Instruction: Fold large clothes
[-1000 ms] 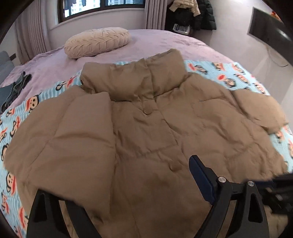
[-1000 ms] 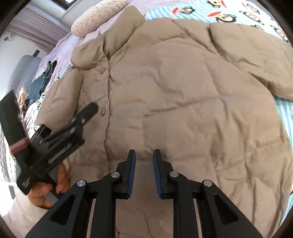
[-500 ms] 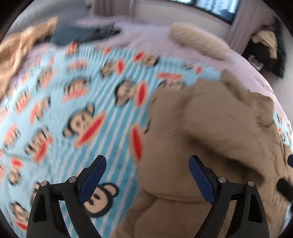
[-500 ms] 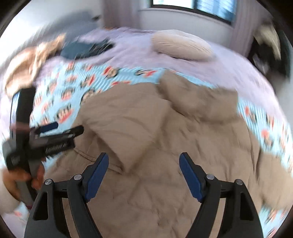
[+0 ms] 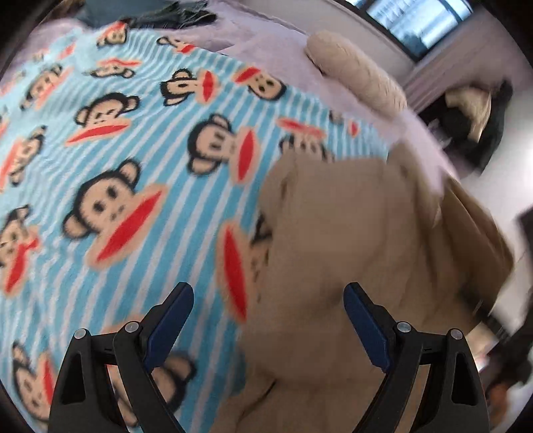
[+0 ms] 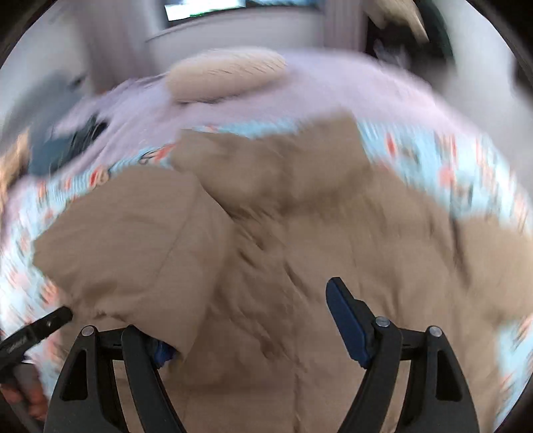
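Tan puffer jacket (image 6: 299, 253) lies spread on the bed, and both tools stand over it with their jaws released. Seen from the right wrist, the right gripper (image 6: 253, 319) has jaws that have just been opening; they stand wide apart, a folded sleeve (image 6: 133, 253) lapping over the blue pad at 7 o'clock while the other pad at 5 o'clock is clear of the cloth, so nothing is pinched. Seen from the left wrist, the left gripper (image 5: 266, 319) is spread wide too, its fingers straddling the jacket's edge: one blue pad over the monkey-print blanket (image 5: 133, 173) at 7 o'clock, the other over tan fabric at 5 o'clock, neither pressing on anything. From the right wrist the jacket fills the middle and lower view, its collar (image 6: 266, 160) toward 12 o'clock, the striped blanket showing past it at 9 and 3 o'clock. Beyond, at 12 o'clock, a cream pillow (image 6: 226, 73) rests on the lilac bedspread (image 6: 333, 90). At 8 o'clock the tip of the left tool and a hand (image 6: 23, 399) show, blurred. Dark clothes (image 5: 180, 15) lie at 11 o'clock in the left wrist view.
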`<state>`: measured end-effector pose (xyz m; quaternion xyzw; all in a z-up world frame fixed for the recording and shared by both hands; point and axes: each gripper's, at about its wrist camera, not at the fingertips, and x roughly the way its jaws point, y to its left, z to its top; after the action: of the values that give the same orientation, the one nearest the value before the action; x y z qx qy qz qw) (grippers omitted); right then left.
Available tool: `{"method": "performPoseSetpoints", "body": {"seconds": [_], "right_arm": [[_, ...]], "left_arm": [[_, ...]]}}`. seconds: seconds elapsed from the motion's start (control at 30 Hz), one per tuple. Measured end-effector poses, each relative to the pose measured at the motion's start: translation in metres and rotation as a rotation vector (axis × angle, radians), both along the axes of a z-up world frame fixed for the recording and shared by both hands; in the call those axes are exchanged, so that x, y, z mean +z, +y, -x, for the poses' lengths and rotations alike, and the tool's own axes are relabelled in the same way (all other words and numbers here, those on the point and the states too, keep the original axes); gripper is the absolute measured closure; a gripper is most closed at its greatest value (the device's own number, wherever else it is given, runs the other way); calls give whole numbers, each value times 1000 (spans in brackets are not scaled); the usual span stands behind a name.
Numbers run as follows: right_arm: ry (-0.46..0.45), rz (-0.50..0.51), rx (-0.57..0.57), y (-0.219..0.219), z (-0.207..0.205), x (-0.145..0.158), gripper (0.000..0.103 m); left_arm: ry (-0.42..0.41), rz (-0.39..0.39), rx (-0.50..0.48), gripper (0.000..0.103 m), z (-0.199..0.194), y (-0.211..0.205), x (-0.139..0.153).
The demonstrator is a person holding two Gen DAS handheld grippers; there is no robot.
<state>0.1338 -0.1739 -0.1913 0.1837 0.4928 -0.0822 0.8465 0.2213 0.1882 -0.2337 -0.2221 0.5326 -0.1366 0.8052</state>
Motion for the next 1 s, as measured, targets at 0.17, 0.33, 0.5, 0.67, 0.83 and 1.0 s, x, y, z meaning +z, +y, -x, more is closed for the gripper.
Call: {"method": "performPoseSetpoints", "body": {"seconds": [0.17,0.33,0.5,0.67,0.83,1.0], "right_arm": [[14,-298,-110,-38,4,-24,57],[38,-450,-199,-62,12,-50,92],[40,-521,-244,-66,19,-73,93],[73,-469,-180,-61,15,-61,85],[65,-306,-121,-70,43,-22,58],[-9,-157,-91,-78,53,14,84]], "left_arm": [[109,151,-15,48,-42,-3,-25],[-112,-25,-126,86,-25,-36,27],[-183,-359,-139,86,-28,-50,20],[-106,-493,-60,86,-33,-38,1],[-167,-430,-59,86,-11,-25,38],[-219,-410,-169,86,3,-55,55]]}}
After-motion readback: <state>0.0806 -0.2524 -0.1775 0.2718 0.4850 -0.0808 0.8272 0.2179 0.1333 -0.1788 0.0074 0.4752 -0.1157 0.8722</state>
